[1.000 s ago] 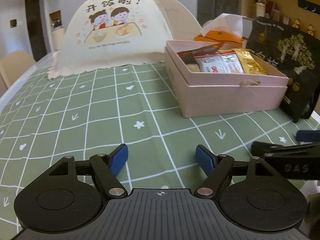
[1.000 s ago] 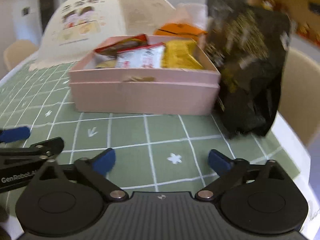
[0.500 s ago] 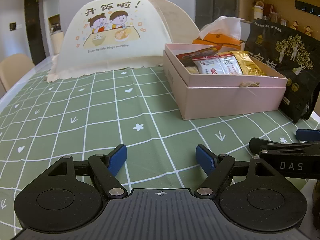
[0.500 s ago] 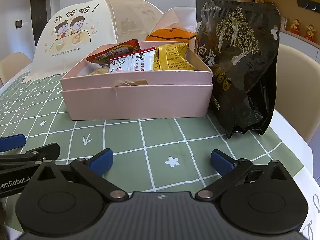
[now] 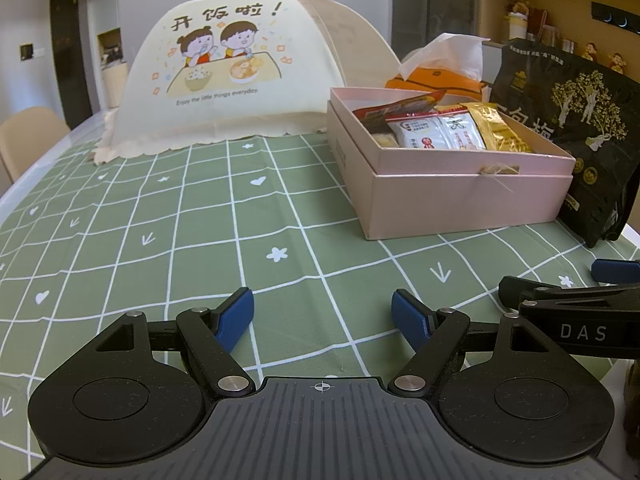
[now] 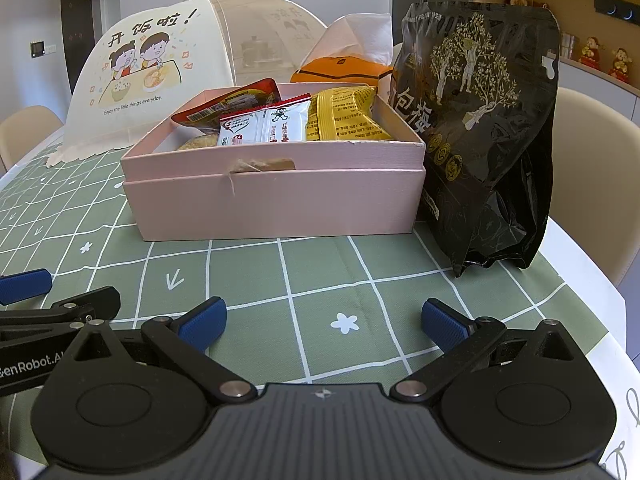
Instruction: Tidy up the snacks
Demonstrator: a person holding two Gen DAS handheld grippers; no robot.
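A pink box [image 5: 460, 196] [image 6: 276, 200] stands on the green checked tablecloth, holding a red packet [image 6: 232, 104], a white packet [image 6: 268, 126] and a yellow packet [image 6: 344, 116]. A tall black snack bag [image 6: 480, 120] [image 5: 584, 132] stands upright against the box's right side. My left gripper [image 5: 322, 314] is open and empty, low over the cloth, well short of the box. My right gripper [image 6: 324, 318] is open and empty, in front of the box and the bag. Each gripper shows at the edge of the other's view.
A cream mesh food cover [image 5: 224, 76] with a cartoon print stands at the back of the table. An orange tissue box [image 6: 340, 72] sits behind the pink box. Beige chairs [image 6: 588, 176] stand at the table's right and left edges. The table's right edge [image 6: 592, 280] is close.
Both grippers have drawn back slightly and steadied; the right wrist view, blurred a second ago, is now sharp. Both stay open. The box and the bag have not moved.
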